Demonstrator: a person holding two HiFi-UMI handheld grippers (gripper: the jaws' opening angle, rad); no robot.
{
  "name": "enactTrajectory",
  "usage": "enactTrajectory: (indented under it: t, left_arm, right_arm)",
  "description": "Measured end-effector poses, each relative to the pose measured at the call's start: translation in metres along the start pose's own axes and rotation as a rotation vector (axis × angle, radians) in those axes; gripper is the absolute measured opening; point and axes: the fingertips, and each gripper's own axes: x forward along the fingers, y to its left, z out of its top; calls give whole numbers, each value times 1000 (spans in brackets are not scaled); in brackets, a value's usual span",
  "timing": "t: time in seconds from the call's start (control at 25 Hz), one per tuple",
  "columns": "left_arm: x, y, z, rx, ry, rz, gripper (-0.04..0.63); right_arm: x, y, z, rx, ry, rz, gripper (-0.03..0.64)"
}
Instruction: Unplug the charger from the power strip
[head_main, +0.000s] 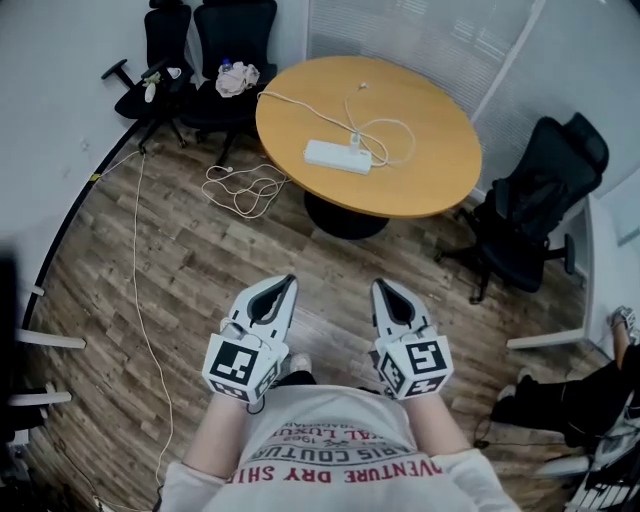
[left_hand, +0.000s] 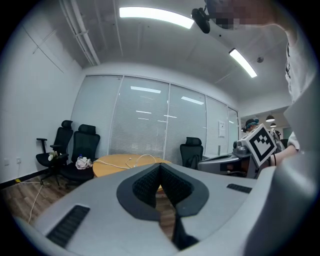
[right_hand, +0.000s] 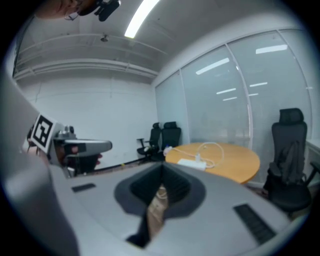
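Note:
A white power strip (head_main: 337, 156) lies on the round wooden table (head_main: 420, 185), with a small white charger (head_main: 354, 139) plugged in at its right end and a white cable (head_main: 385, 135) looping off it. The right gripper view shows the strip (right_hand: 192, 163) far ahead. My left gripper (head_main: 289, 281) and right gripper (head_main: 378, 285) are held side by side over the floor, well short of the table. Both are shut, tips together, with nothing between them. In the left gripper view the table (left_hand: 117, 162) is small in the distance.
Black office chairs stand beyond the table at back left (head_main: 232, 50) and at the right (head_main: 540, 205). A white cable (head_main: 245, 190) lies coiled on the wooden floor left of the table's base (head_main: 345, 215). Glass partitions close off the far side.

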Motion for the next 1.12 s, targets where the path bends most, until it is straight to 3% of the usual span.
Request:
enactTrajectory:
  t: [0.28, 0.56, 0.8, 1.12]
  left_arm:
    - [17, 55, -8, -39, 29, 1, 32]
    - [47, 87, -8, -27, 34, 16, 32]
    - [104, 119, -3, 5, 47, 41, 32]
    - [219, 171, 16, 8, 55, 90, 32]
  right_arm:
    - [53, 6, 3, 5, 39, -20, 28]
    - [101, -7, 14, -16, 23, -3, 28]
    - [162, -55, 29, -26, 6, 8, 28]
    - [260, -131, 61, -30, 10, 54, 29]
